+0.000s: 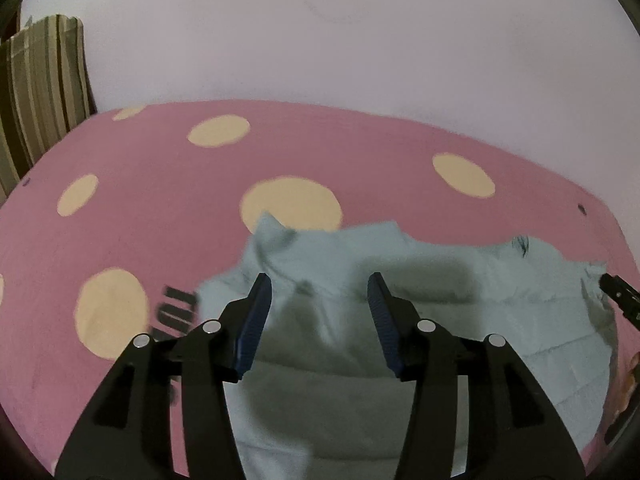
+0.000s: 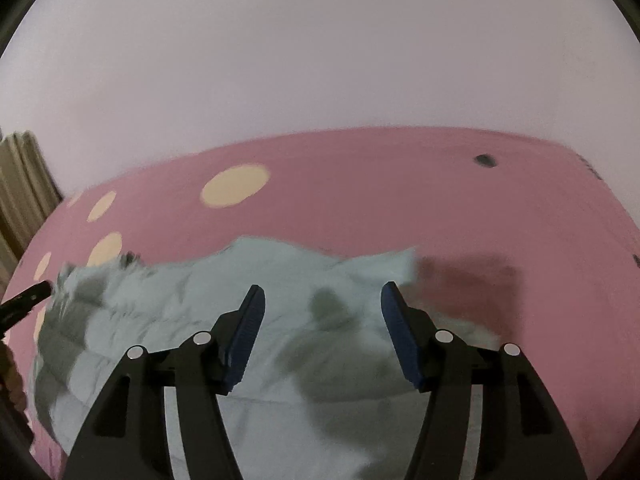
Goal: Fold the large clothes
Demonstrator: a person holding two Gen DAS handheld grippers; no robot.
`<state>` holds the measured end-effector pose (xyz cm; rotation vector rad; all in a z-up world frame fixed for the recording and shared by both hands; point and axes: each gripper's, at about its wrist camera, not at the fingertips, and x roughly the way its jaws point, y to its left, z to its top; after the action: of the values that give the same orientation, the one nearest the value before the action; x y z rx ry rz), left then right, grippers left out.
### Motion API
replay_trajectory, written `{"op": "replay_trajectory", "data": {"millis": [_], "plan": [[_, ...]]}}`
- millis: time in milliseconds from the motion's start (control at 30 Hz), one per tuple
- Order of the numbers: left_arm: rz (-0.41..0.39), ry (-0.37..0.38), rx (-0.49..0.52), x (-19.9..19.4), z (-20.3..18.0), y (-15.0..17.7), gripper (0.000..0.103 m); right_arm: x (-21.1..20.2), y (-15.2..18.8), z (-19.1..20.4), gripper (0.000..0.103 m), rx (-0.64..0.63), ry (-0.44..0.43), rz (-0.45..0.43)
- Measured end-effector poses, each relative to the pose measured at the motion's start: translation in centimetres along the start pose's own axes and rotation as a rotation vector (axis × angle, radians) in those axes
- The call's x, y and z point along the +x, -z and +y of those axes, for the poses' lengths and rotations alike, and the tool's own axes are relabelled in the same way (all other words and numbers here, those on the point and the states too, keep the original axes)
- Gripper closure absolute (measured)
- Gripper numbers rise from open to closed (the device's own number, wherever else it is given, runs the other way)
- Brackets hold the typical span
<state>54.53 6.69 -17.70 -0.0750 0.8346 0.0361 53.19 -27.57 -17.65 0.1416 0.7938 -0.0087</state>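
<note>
both claws [image 1: 319,286] [image 2: 322,294] agape over crumpled garment [image 1: 400,300] [image 2: 240,300]

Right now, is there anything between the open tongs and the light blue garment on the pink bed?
Nothing visible. The left tongs and right tongs are both open above the light blue garment, which lies crumpled on the pink spotted sheet.
</note>
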Motion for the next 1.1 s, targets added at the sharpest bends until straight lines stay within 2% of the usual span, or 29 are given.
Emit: {"op": "replay_trajectory", "data": {"millis": [167, 300, 600, 767, 833, 900, 967, 1033, 1100], "plan": [[0.032, -0.063, 0.007, 3.5, -1.3, 1.5, 0.053, 3.1, 1.3, 2.5, 0.043, -0.046, 0.028, 0.053], [0.042, -0.102, 0.028, 5.4, -1.7, 2.2, 0.053, 6.0, 2.2, 2.5, 0.043, -0.052, 0.067, 0.091], [0.013, -0.144, 0.056, 8.0, -2.6, 3.3, 0.052, 7.8, 3.5, 3.0, 0.04, -0.064, 0.107, 0.058], [0.019, -0.168, 0.065, 6.2, -2.7, 2.4, 0.052, 7.0, 3.1, 3.2, 0.04, -0.067, 0.124, 0.049], [-0.006, -0.129, 0.037, 4.1, -2.7, 2.5, 0.052, 5.1, 3.2, 3.3, 0.04, -0.045, 0.107, 0.012], [-0.038, -0.097, 0.031, 1.8, -3.3, 2.9, 0.041, 3.4, 3.6, 3.7, 0.04, -0.033, 0.07, -0.025], [-0.055, -0.066, 0.035, 0.8, -4.3, 3.5, 0.039, 2.4, 4.6, 4.5, 0.04, -0.029, 0.032, -0.042], [-0.033, -0.059, 0.047, 1.3, -5.3, 4.2, 0.038, 2.7, 5.7, 5.5, 0.04, -0.049, 0.017, -0.031], [-0.002, -0.079, 0.048, 2.8, -5.8, 5.1, 0.038, 4.0, 6.9, 6.4, 0.04, -0.097, 0.053, -0.011]]}}
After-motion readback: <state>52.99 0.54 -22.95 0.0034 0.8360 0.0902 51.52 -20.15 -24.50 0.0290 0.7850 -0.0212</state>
